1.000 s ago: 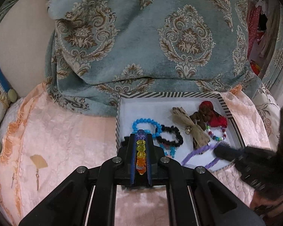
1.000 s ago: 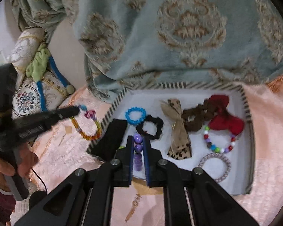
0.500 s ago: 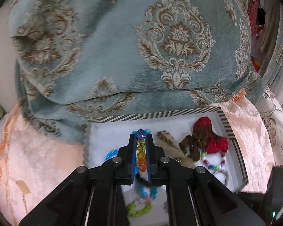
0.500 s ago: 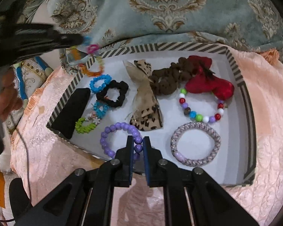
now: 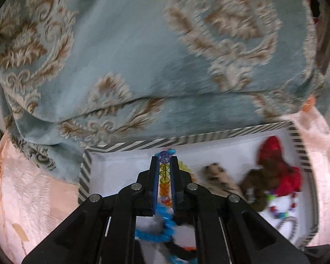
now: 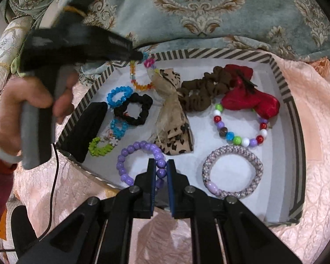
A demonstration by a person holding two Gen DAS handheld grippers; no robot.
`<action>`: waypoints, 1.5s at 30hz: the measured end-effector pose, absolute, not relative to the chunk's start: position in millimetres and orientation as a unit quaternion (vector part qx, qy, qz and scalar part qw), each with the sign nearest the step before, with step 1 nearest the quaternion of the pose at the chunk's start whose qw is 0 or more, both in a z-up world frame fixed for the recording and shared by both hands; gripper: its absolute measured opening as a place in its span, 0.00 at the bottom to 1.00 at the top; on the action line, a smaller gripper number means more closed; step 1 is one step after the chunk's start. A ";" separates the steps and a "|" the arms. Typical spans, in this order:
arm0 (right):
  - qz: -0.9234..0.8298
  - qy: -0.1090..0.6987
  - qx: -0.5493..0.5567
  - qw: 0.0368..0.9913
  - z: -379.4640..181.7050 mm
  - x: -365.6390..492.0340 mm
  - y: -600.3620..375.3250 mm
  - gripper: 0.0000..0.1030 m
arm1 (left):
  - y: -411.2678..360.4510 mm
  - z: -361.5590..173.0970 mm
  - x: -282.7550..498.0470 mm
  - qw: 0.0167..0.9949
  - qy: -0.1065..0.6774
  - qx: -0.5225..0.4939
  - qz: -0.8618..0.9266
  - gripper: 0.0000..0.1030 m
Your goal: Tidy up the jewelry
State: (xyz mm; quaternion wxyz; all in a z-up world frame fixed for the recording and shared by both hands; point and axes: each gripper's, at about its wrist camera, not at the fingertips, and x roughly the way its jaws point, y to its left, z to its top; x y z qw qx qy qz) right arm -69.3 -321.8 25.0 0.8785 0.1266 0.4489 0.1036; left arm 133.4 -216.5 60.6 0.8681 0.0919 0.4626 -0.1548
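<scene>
A striped-rim tray [image 6: 285, 88] with a white floor holds the jewelry. My left gripper [image 5: 164, 160] is shut on a rainbow bead bracelet [image 5: 164, 176] and holds it over the tray's back left part; from the right wrist view the bracelet [image 6: 140, 74] hangs from the left gripper [image 6: 140, 55]. My right gripper [image 6: 160, 164] is shut on a purple bead bracelet [image 6: 140, 160] that lies on the tray floor near the front edge.
In the tray lie a blue bead bracelet [image 6: 120, 95], black scrunchie [image 6: 133, 109], green bracelet [image 6: 100, 146], leopard bow [image 6: 172, 118], brown scrunchie [image 6: 203, 92], red bow [image 6: 248, 96], multicolour bead bracelet [image 6: 237, 125] and woven bangle [image 6: 232, 172]. A patterned blue cushion [image 5: 143, 55] rises behind.
My left gripper moved right and forward, carrying the rainbow bracelet from outside the tray to over its back left. My right gripper lowered the purple bracelet onto the tray floor.
</scene>
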 end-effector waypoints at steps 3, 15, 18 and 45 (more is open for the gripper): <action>0.103 0.450 0.113 0.880 23.8 -65.3 -315.6 0.09 | -212.5 52.4 140.1 0.865 0.471 0.092 -0.147 0.00; 0.090 0.450 0.086 0.884 25.7 -66.2 -311.6 0.16 | -204.8 37.5 148.2 0.860 0.488 0.078 -0.123 0.00; 0.091 0.450 0.099 0.883 26.6 -66.5 -314.4 0.24 | -197.0 37.7 142.0 0.860 0.492 0.070 -0.116 0.06; 0.003 0.401 0.110 0.909 72.7 -115.3 -324.5 0.40 | -116.1 90.6 -28.9 0.899 0.425 0.051 -0.089 0.10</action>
